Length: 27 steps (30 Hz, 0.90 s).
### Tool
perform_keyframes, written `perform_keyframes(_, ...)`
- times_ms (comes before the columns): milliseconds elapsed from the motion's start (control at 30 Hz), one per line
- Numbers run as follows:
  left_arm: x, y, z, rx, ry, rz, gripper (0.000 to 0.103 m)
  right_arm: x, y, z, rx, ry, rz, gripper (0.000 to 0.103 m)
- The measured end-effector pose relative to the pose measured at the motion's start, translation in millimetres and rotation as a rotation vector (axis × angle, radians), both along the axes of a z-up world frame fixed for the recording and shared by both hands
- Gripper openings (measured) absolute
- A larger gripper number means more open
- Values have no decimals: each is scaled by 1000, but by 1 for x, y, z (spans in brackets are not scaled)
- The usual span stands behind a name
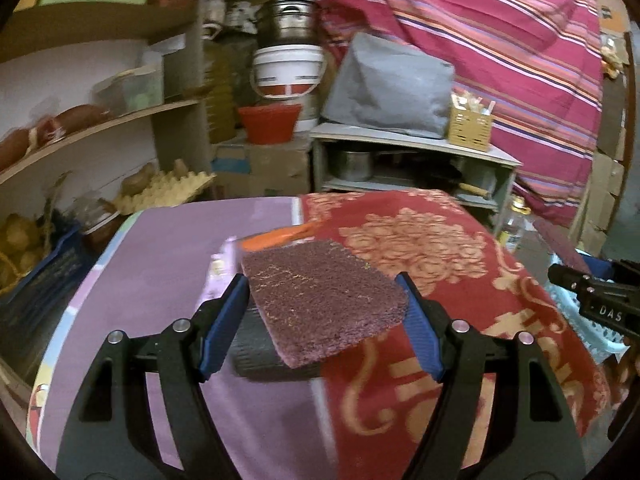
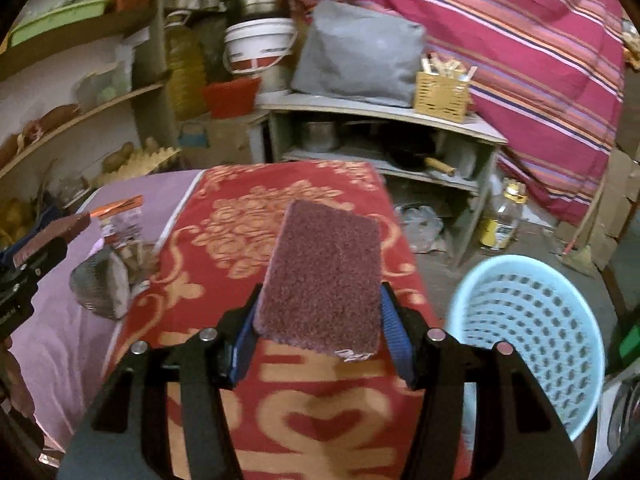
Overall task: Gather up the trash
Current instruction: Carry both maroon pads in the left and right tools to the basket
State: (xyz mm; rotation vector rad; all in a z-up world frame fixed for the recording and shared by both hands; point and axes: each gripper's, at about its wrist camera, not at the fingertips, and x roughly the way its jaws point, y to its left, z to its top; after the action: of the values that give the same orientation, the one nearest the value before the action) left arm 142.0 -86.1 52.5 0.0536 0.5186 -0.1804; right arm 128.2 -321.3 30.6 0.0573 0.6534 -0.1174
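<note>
The left gripper (image 1: 324,316) grips one maroon scouring pad (image 1: 320,300) between its jaws, above the table (image 1: 160,264). The right gripper (image 2: 318,332) clamps a second scouring pad (image 2: 324,276) — also off the table (over its red patterned cloth (image 2: 248,216)), with the blue basket (image 2: 532,332) just beside the table.

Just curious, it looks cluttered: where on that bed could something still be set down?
The red blanket is mostly bare. The purple sheet is open at its left, beside the shelves. Trash crowds the seam between them: orange wrapper, crumpled foil.
</note>
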Motion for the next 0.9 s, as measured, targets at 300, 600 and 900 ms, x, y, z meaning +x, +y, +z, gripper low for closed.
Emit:
perform_keyframes(300,-7,-86,4,-7,-15,-136,72,-35,-88,-2,12,-4,-133,56)
perform_keyframes(600,-20,-182,-4,7,-17,-291,72,-68,-168,-6,38,-14,-265,56)
perform_keyframes(900,-24,-243,-19,-10,14,-389,72,-88,-223,-24,41,4,-326,56)
